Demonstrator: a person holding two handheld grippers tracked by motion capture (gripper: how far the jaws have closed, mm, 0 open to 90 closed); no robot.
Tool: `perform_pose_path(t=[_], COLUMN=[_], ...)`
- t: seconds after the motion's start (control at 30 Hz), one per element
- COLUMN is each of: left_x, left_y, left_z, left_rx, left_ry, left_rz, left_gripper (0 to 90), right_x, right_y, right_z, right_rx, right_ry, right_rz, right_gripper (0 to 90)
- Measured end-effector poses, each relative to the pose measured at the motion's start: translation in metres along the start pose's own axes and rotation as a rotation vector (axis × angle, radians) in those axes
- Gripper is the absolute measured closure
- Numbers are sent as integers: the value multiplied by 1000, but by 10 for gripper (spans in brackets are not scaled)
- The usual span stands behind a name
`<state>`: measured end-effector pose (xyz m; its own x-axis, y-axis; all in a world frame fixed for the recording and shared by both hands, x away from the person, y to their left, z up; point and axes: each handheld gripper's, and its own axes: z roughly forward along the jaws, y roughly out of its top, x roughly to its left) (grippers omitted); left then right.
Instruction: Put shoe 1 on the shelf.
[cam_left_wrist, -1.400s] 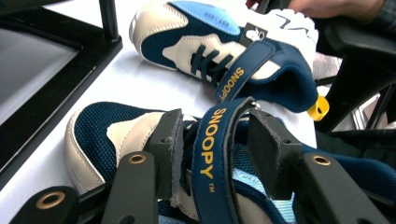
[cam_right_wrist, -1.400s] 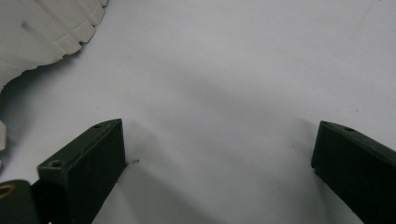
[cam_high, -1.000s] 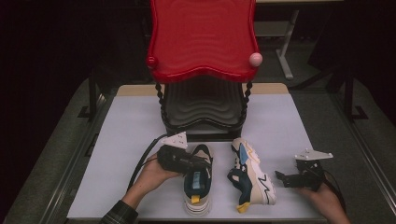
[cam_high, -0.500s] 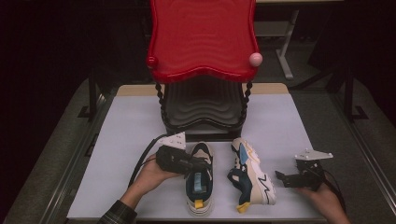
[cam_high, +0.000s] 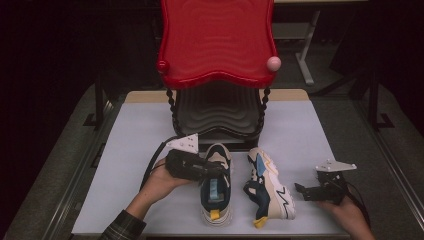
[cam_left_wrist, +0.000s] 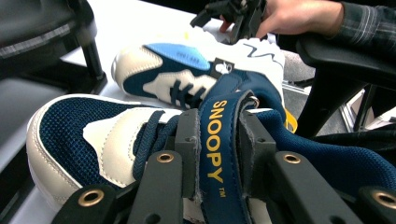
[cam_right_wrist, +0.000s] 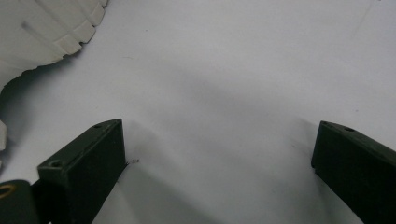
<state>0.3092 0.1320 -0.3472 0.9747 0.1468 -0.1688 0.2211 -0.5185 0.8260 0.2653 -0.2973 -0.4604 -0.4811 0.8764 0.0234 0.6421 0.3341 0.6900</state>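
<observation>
Two navy, cream and white sneakers lie on the white table. The left sneaker (cam_high: 216, 200) (cam_left_wrist: 70, 135) has a navy strap (cam_left_wrist: 215, 140) with yellow "SNOOPY" lettering. My left gripper (cam_high: 220, 172) (cam_left_wrist: 219, 144) comes in from the left and is shut on that strap, one jaw on each side. The right sneaker (cam_high: 270, 192) (cam_left_wrist: 173, 70) lies tipped on its side next to it. My right gripper (cam_high: 301, 190) (cam_right_wrist: 217, 140) rests open on the table to the right of that sneaker, nothing between its jaws. The sneaker's white sole (cam_right_wrist: 46, 28) is just beyond it.
A two-tier rack stands behind the sneakers, with a red wavy top (cam_high: 217, 40) and a black lower shelf (cam_high: 217, 112). The white table top (cam_high: 135, 135) has bare room left and right of the rack. Metal rails (cam_high: 75, 175) run along the table's sides.
My left gripper has risen a little with the strap, and the left sneaker has lifted and shifted slightly toward the rack. The right gripper has stayed put.
</observation>
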Motion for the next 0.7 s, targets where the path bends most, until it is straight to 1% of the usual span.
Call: perform_pose_path(t=[0.07, 0.1, 0.13, 0.17, 0.2, 0.27, 0.3, 0.37, 0.67, 0.7], left_x=[0, 1, 1, 1, 0, 0, 0, -1, -5, -5], left_y=[7, 14, 17, 17, 24, 31, 31, 40, 70, 70], left_z=[-5, -10, -13, -13, -18, -23, -23, -31, -53, -53], left_rx=[-8, -18, -24, -24, -32, -42, -42, -51, -70, -70], left_ry=[3, 5, 10, 10, 17, 25, 25, 29, 45, 45], left_rz=[9, 16, 21, 21, 31, 36, 36, 49, 99, 99], left_gripper=[724, 724, 724, 724, 724, 724, 724, 724, 725, 725], right_x=[0, 0, 0, 0, 0, 0, 0, 0, 0, 0], right_y=[0, 0, 0, 0, 0, 0, 0, 0, 0, 0], right_z=[0, 0, 0, 0, 0, 0, 0, 0, 0, 0], right_rx=[0, 0, 0, 0, 0, -1, -1, -1, -2, -2], right_ry=[2, 1, 2, 1, 0, -1, -1, 0, 0, 0], right_rz=[1, 0, 1, -1, 0, 0, 0, 2, 0, 0], right_gripper=[21, 21, 21, 21, 21, 21, 22, 21, 21, 21])
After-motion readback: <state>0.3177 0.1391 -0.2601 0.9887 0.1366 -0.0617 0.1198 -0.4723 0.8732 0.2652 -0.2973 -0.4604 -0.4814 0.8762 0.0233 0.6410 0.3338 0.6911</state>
